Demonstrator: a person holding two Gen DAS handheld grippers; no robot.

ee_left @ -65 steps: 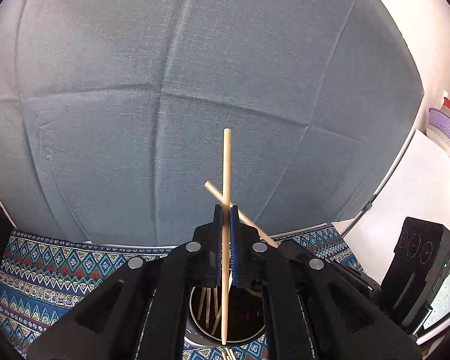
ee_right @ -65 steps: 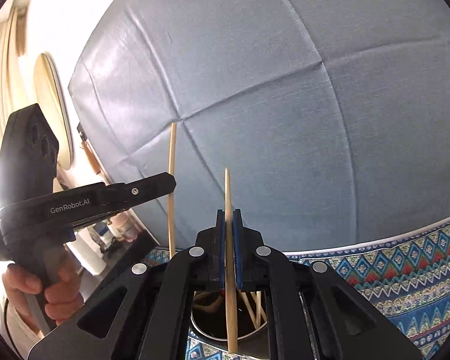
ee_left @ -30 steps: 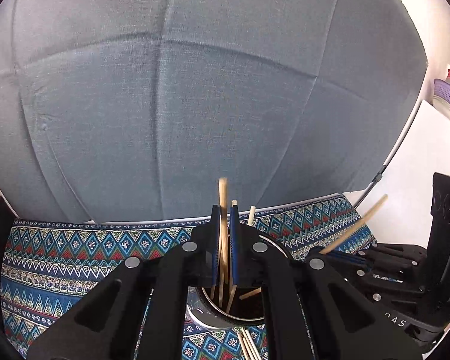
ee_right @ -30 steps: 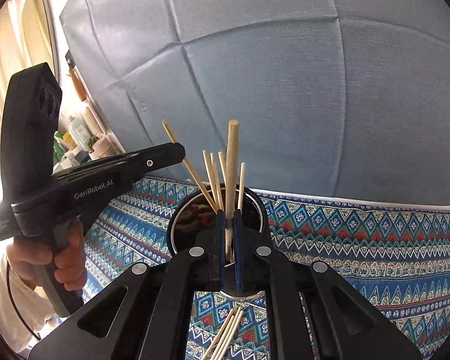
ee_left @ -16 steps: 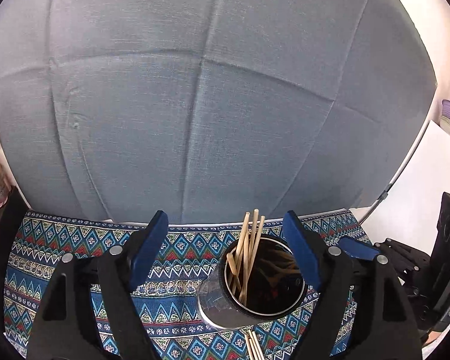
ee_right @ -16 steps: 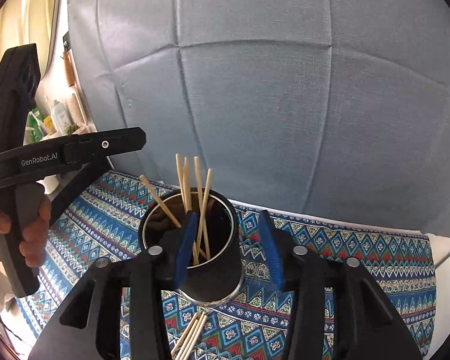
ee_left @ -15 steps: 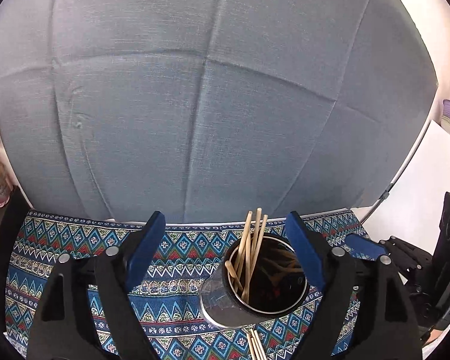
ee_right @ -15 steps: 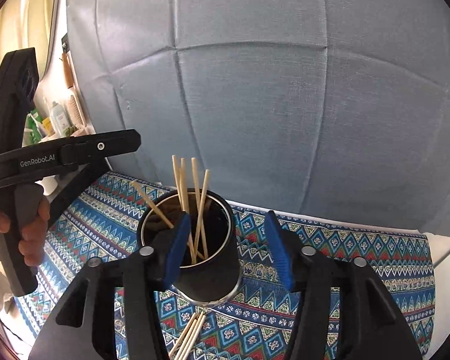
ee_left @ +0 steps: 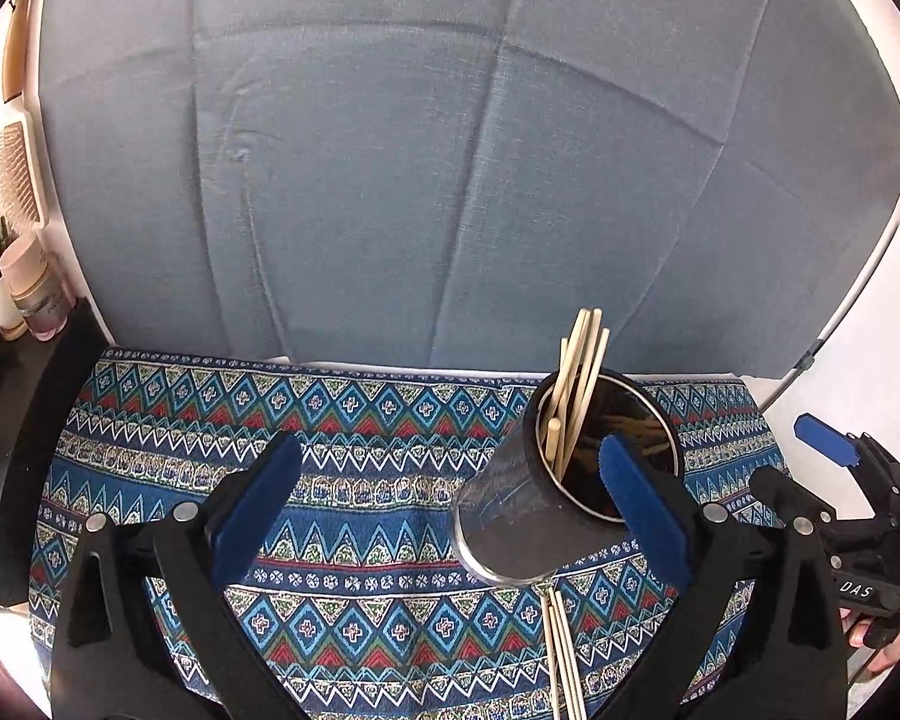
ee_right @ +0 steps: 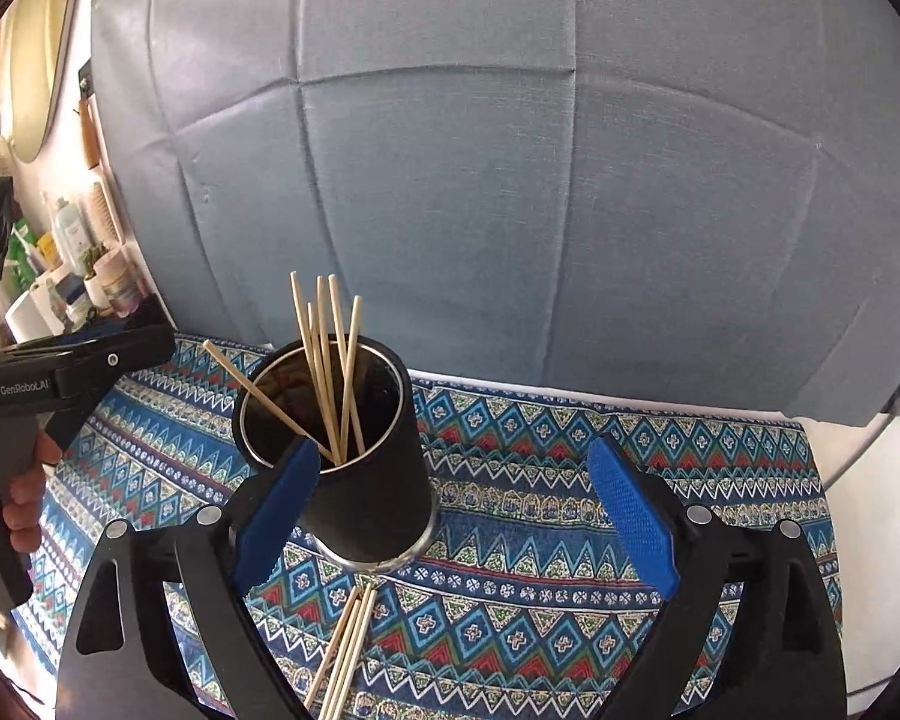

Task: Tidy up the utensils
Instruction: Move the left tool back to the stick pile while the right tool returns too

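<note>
A black metal cup (ee_left: 528, 510) stands on the patterned cloth with several wooden chopsticks (ee_left: 579, 378) upright in it. More chopsticks (ee_left: 561, 648) lie loose on the cloth in front of it. My left gripper (ee_left: 450, 504) is opening wide and grips nothing; the cup sits just beyond its right pad (ee_left: 642, 504). My right gripper (ee_right: 456, 510) is also opening and empty, with the cup (ee_right: 366, 480) and its chopsticks (ee_right: 330, 360) behind its left pad (ee_right: 279, 510). Loose chopsticks (ee_right: 342, 648) lie below. Each view shows the other gripper at its edge: (ee_left: 834, 480), (ee_right: 78, 366).
A blue patterned tablecloth (ee_left: 342, 420) covers the table, backed by a grey-blue fabric screen (ee_left: 450, 180). Bottles and jars (ee_right: 66, 264) crowd a shelf at the left. A white board (ee_left: 870, 324) stands at the right. A hand (ee_right: 21, 516) holds the left gripper's handle.
Both grippers went from shut on a chopstick above the cup to wide open, and those chopsticks now stand in the cup. The left gripper slid left, away from the cup.
</note>
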